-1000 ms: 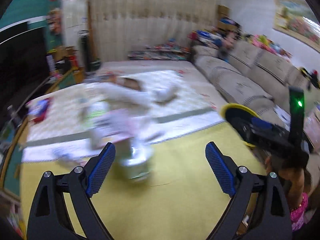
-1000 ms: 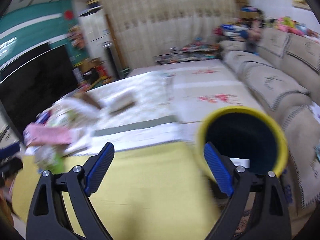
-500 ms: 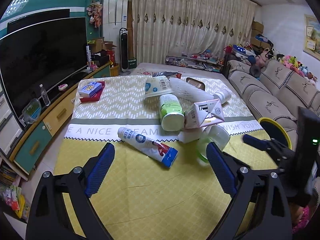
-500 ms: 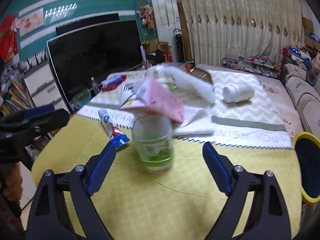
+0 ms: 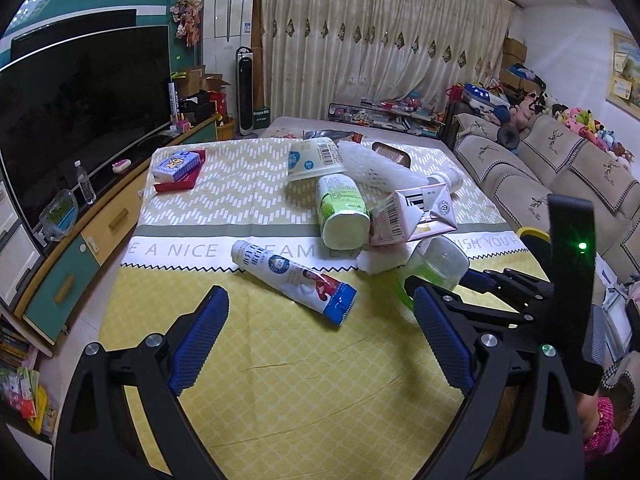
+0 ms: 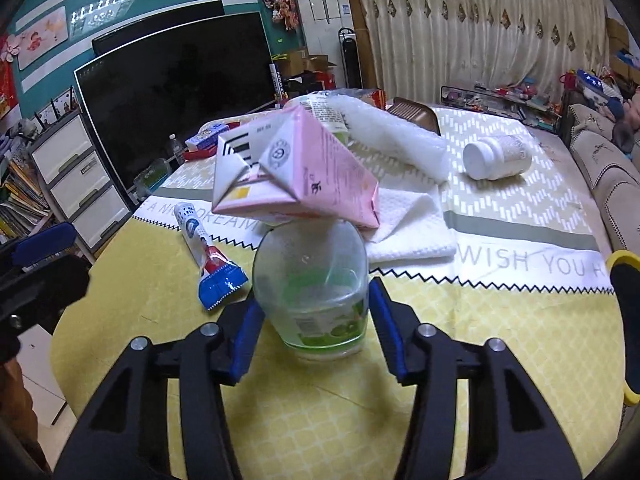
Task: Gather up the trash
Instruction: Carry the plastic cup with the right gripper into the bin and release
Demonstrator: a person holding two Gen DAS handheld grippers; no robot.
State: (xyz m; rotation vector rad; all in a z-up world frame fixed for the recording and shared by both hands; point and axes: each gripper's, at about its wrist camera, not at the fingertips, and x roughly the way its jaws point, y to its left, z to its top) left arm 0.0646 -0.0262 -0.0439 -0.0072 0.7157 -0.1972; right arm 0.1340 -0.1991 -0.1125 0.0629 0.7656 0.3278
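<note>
Clear plastic cup (image 6: pixel 311 292) stood upside down on the yellow tablecloth (image 6: pixel 460 360), now bracketed by the right gripper (image 6: pixel 314 318), which had narrowed since half a second earlier (contact uncertain). The left gripper (image 5: pixel 320 344) hovered spread, empty; pickup appeared imminent.

Left wrist camera sits high and back, looking down the table (image 5: pixel 280 380) toward the curtains. Right wrist camera sits low, close behind a clear plastic cup (image 6: pixel 312 292), facing the television. Both views share the cup and the pink carton (image 5: pixel 412 216).
</note>
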